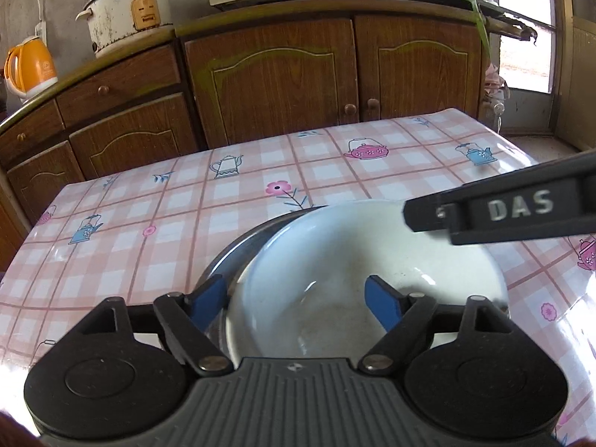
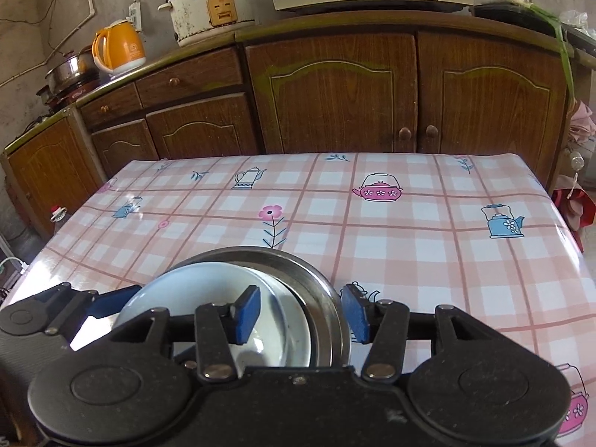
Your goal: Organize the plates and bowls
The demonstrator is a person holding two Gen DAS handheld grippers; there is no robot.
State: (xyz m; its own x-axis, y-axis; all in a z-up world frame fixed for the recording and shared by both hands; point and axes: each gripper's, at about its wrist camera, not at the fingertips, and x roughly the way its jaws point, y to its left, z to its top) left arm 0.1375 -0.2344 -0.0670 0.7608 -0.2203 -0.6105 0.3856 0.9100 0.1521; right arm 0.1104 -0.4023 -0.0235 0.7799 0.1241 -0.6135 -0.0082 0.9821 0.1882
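Down in the left wrist view, the left tongs [image 1: 296, 300] stand released, blue pads astride the near rim of the white bowl [image 1: 335, 260], which sits inside a steel plate [image 1: 238, 249] on the checked counter [image 1: 149, 201]. Over in the right wrist view, the right tongs [image 2: 303, 313] are released too, straddling both dishes' right rims, pads apart from them.
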